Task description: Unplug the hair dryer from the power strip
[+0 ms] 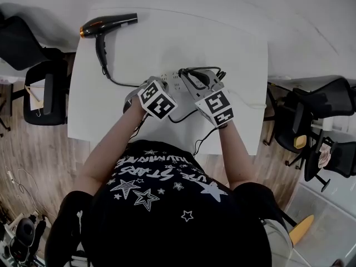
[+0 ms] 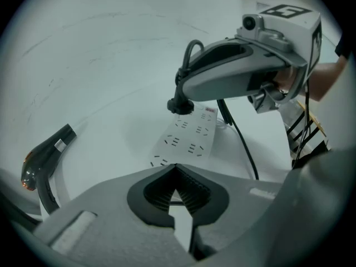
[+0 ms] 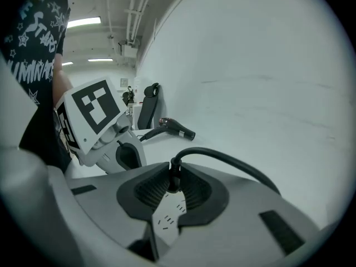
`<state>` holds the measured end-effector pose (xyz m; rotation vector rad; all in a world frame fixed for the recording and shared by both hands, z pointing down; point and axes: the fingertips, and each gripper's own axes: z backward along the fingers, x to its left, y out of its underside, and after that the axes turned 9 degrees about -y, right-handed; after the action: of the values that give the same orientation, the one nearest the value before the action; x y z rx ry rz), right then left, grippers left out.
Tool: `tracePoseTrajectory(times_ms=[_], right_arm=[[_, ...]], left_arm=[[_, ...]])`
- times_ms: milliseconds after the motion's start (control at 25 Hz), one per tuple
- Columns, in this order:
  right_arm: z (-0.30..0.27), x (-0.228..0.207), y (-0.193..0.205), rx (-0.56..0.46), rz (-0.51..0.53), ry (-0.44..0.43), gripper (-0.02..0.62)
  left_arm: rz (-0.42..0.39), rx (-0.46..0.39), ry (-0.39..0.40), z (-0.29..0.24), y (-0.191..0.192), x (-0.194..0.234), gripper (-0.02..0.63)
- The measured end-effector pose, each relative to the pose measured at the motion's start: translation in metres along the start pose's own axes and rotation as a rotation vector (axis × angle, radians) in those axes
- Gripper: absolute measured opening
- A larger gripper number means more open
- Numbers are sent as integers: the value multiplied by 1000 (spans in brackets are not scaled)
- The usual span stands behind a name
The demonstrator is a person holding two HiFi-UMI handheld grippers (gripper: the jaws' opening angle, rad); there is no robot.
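Note:
A black hair dryer (image 1: pixel 105 25) lies at the table's far left corner, and its cord (image 1: pixel 119 82) runs to the white power strip (image 1: pixel 175 79) in the middle. My right gripper (image 1: pixel 188 75) is shut on the dryer's black plug (image 3: pixel 174 177), with the cord arching away to the right. In the left gripper view the plug (image 2: pixel 181 105) hangs just above the far end of the strip (image 2: pixel 189 141). Through the right jaws' gap I see the strip (image 3: pixel 168 220) below the plug. My left gripper (image 2: pixel 177 168) is shut, tips down at the strip's near end.
The white table (image 1: pixel 167 43) ends close to the person's body. A black cable (image 1: pixel 203 141) drops over that front edge. Black office chairs stand at the left (image 1: pixel 39 88) and at the right (image 1: pixel 311 121). The table's far half holds only the dryer.

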<state>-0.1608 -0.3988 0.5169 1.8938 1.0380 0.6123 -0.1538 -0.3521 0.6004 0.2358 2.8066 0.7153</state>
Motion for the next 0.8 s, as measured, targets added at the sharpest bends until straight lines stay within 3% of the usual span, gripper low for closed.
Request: tracePoseTrajectory(times_ms=[320, 600, 800], right_arm=[[11, 9, 0, -28, -22, 9, 71], [26, 19, -7, -53, -40, 54, 72], [34, 35, -8, -48, -49, 89, 72]], left_arm=[[-39, -12, -13, 1, -1, -1, 8], [-47, -114, -56, 3, 0, -5, 8], [-32, -135, -64, 8, 6, -4, 8]])
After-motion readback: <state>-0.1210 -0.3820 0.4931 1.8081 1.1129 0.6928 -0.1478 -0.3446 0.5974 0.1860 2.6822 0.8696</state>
